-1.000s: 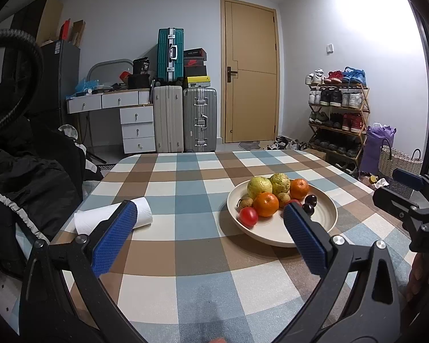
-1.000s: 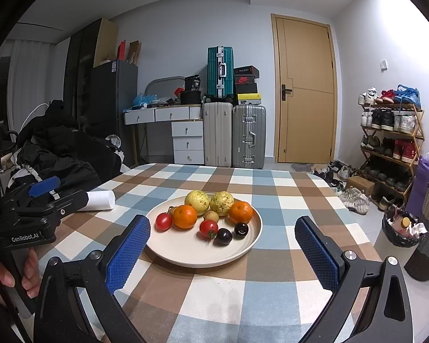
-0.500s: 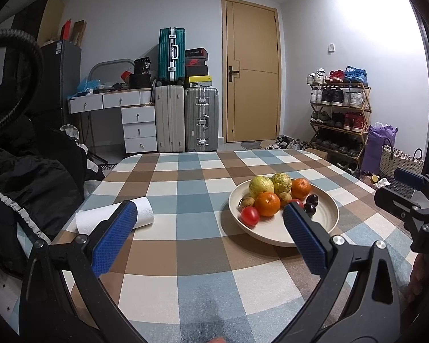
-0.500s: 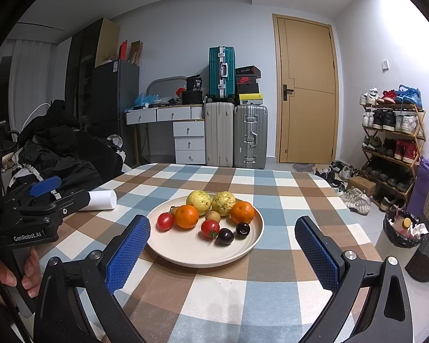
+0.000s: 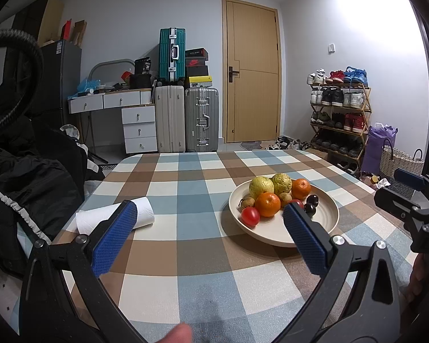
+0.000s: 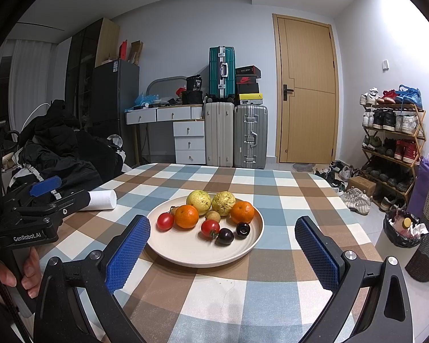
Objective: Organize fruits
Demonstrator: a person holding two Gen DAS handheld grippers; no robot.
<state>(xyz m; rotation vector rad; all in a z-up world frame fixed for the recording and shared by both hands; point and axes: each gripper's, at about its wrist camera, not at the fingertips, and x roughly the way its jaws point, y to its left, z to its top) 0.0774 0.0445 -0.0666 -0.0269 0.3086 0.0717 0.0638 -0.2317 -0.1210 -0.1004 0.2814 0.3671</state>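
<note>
A cream plate (image 6: 186, 250) (image 5: 326, 208) sits on the checked tablecloth (image 6: 271, 188) and holds two yellow-green guavas (image 6: 198, 201), two oranges (image 6: 186, 216), two red tomatoes (image 6: 165, 221), small brown fruits and two dark cherries (image 6: 224, 235). My right gripper (image 6: 221, 253) hovers open just in front of the plate, nothing between its blue pads. My left gripper (image 5: 207, 235) is open too, to the left of the plate; its right pad (image 5: 303, 237) overlaps the plate's near rim in view.
A white paper roll (image 5: 114, 218) (image 6: 101, 200) lies near the table's left edge. Dark jackets (image 5: 28, 177) are piled to the left. Suitcases (image 6: 250, 137), drawers, a door and a shoe rack (image 6: 391, 143) stand behind; a bin and basket sit right.
Both views have crept very slightly; the plate sits a touch lower and nearer in the right wrist view. Both grippers stay open.
</note>
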